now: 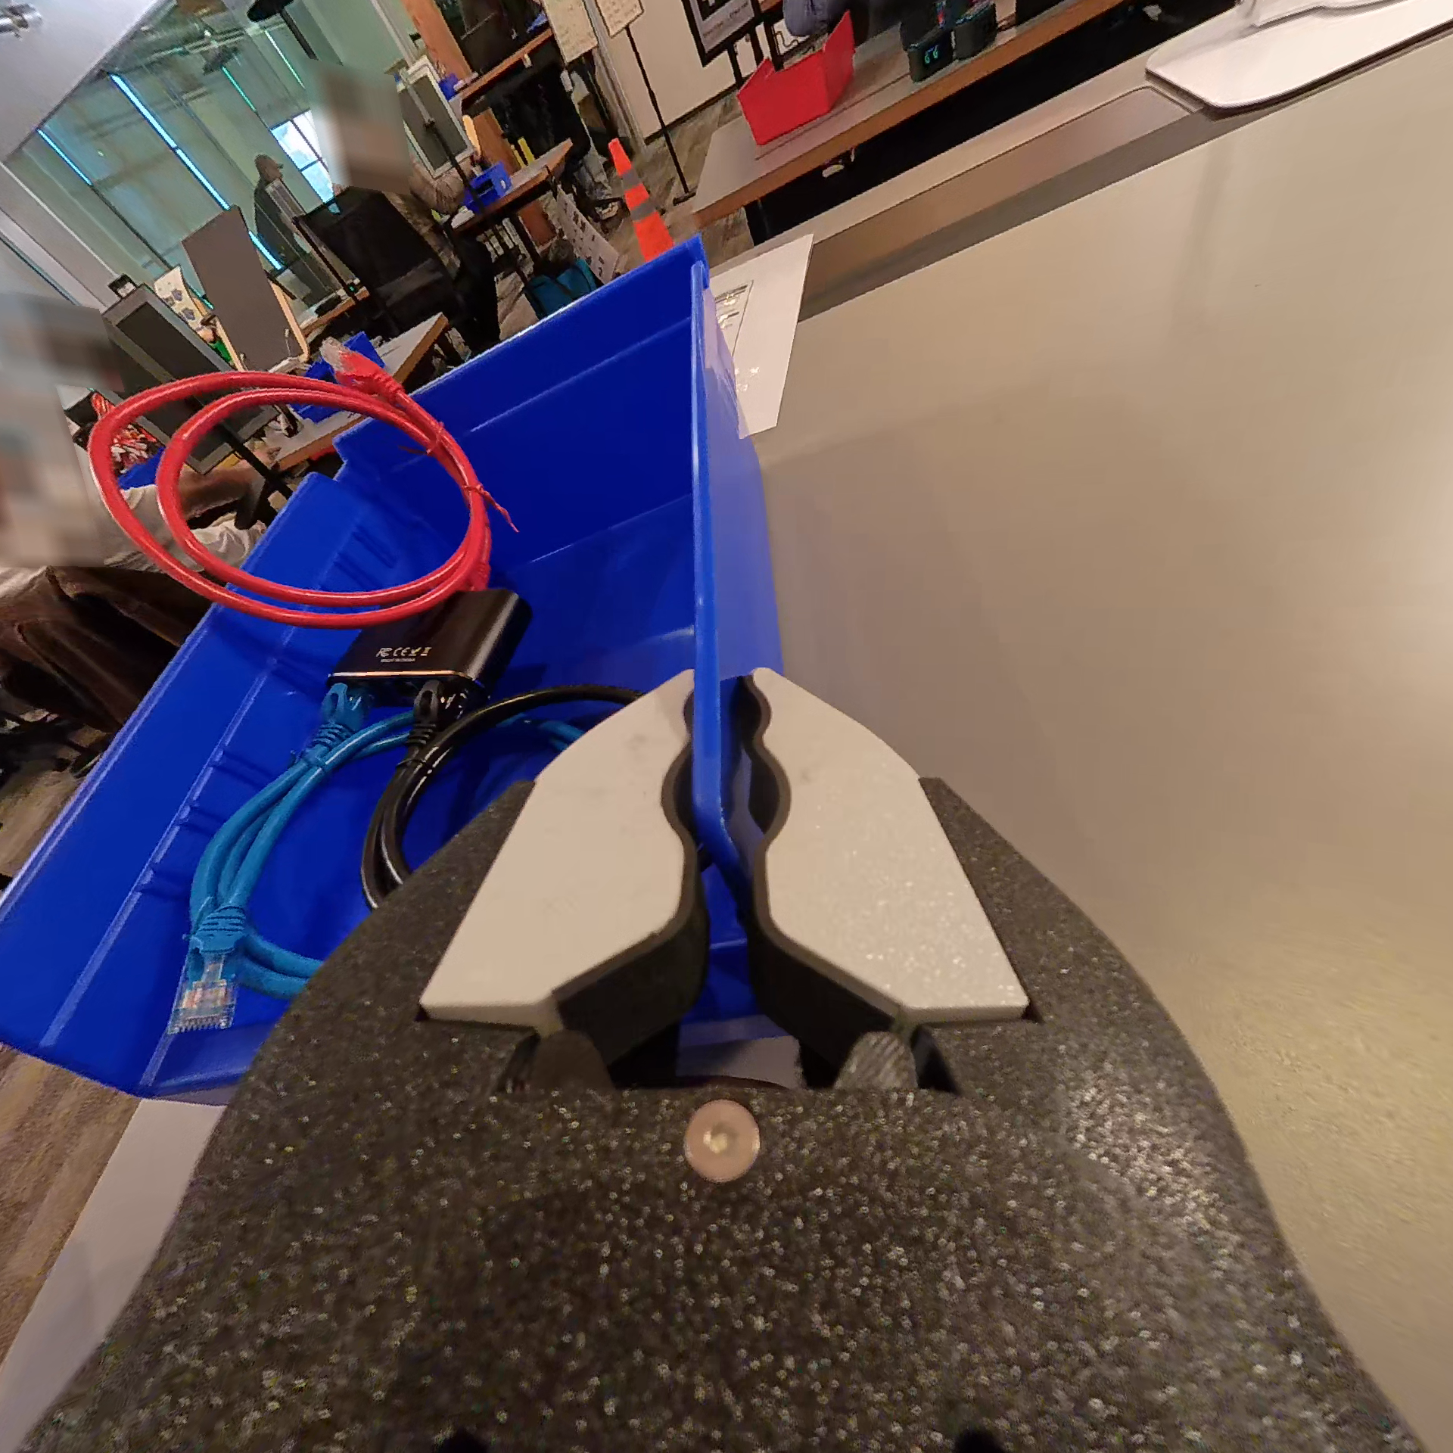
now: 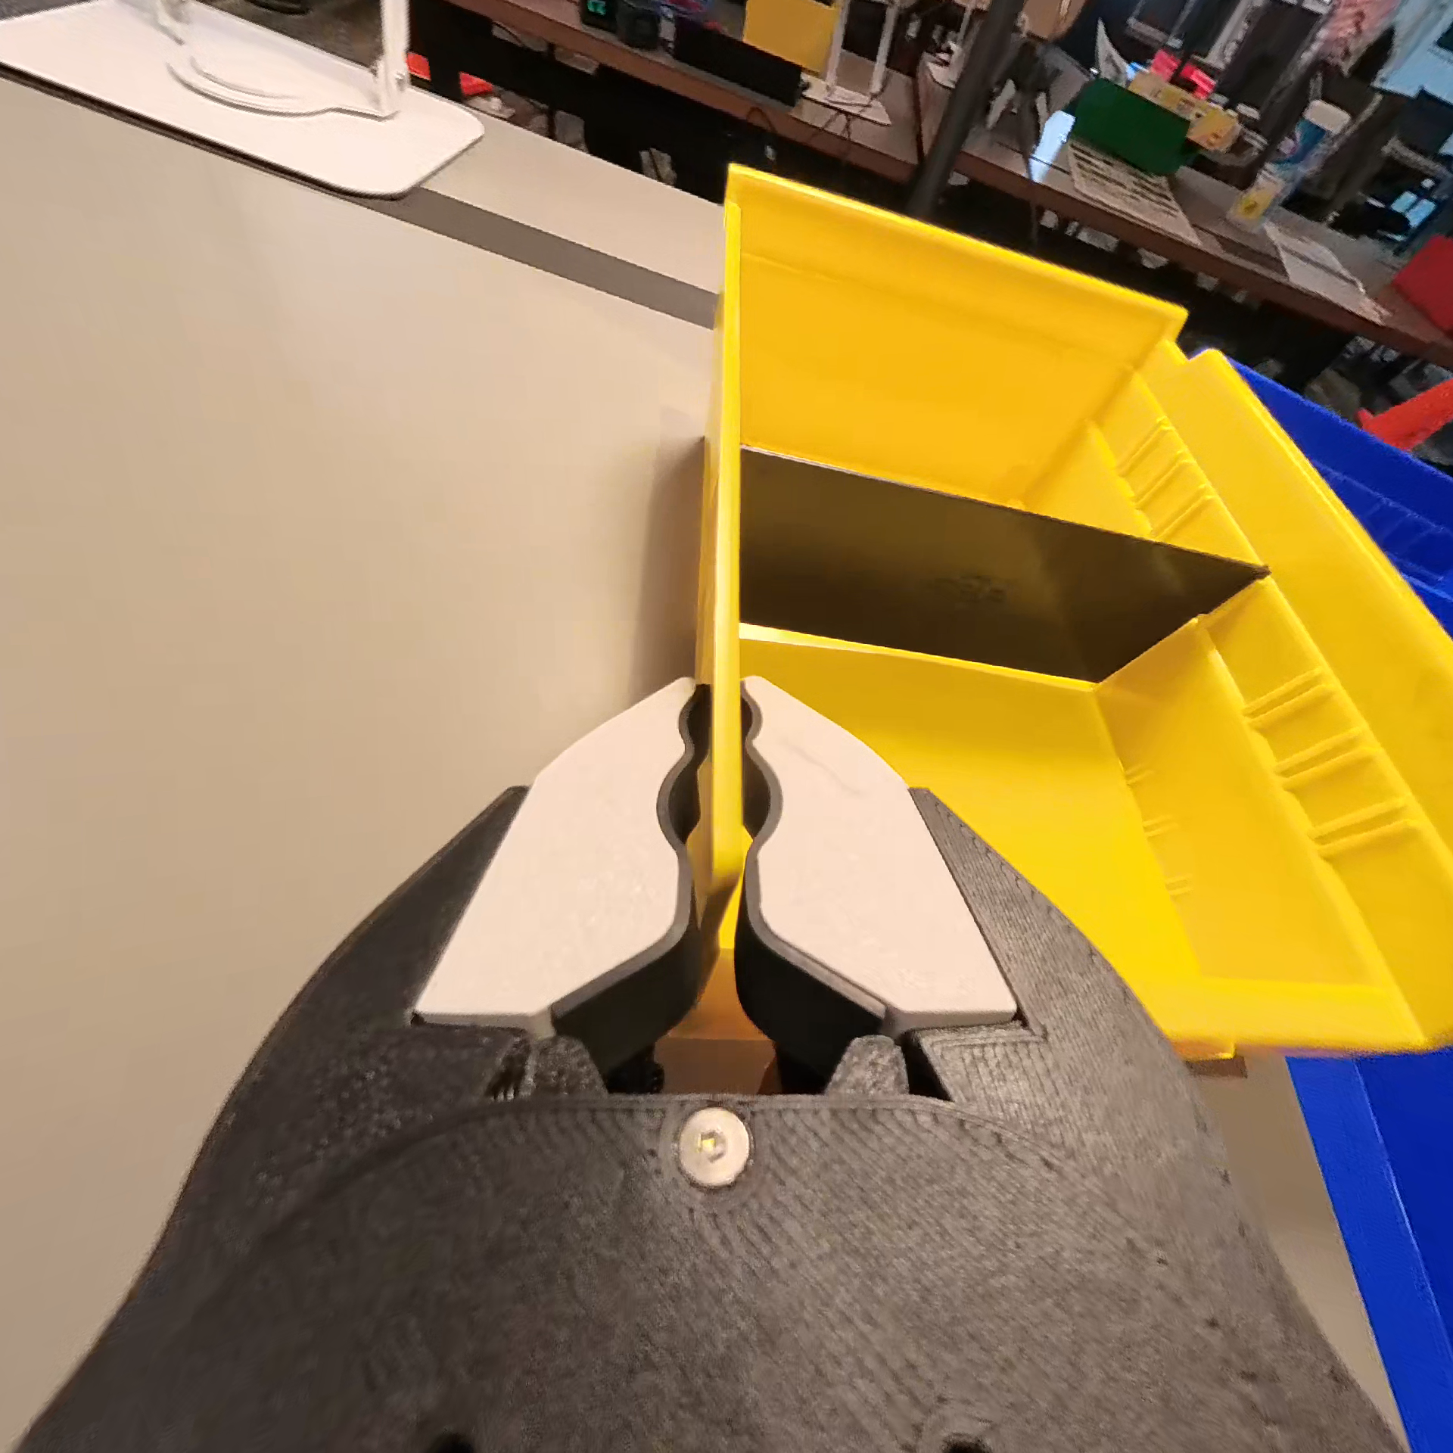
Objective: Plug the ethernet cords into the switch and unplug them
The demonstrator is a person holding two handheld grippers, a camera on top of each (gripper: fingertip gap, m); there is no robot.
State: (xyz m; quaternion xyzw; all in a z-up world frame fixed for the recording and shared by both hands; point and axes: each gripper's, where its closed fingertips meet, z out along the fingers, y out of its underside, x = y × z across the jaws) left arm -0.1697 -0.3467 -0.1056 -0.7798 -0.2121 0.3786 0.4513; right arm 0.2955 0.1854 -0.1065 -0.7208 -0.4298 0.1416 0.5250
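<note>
In the left wrist view, my left gripper [image 1: 719,684] is shut on the right wall of a blue bin [image 1: 597,472], which is tilted. Inside lies a black switch [image 1: 436,641] with a blue cord [image 1: 259,825], a black cord [image 1: 440,747] and a coiled red cord [image 1: 314,487] plugged into it. The blue cord's free plug [image 1: 203,998] lies near the bin's front. In the right wrist view, my right gripper [image 2: 719,692] is shut on the left wall of a yellow bin [image 2: 983,369], which holds nothing but a black divider [image 2: 943,574].
Both bins are at a beige table [image 1: 1140,629]. A white sheet of paper [image 1: 763,338] lies beyond the blue bin. A white stand base [image 2: 259,110] sits at the table's far edge. A second blue bin [image 2: 1399,865] sits right of the yellow one. Workbenches and people are in the background. Spacing between my two grippers at the tips: around 70 cm.
</note>
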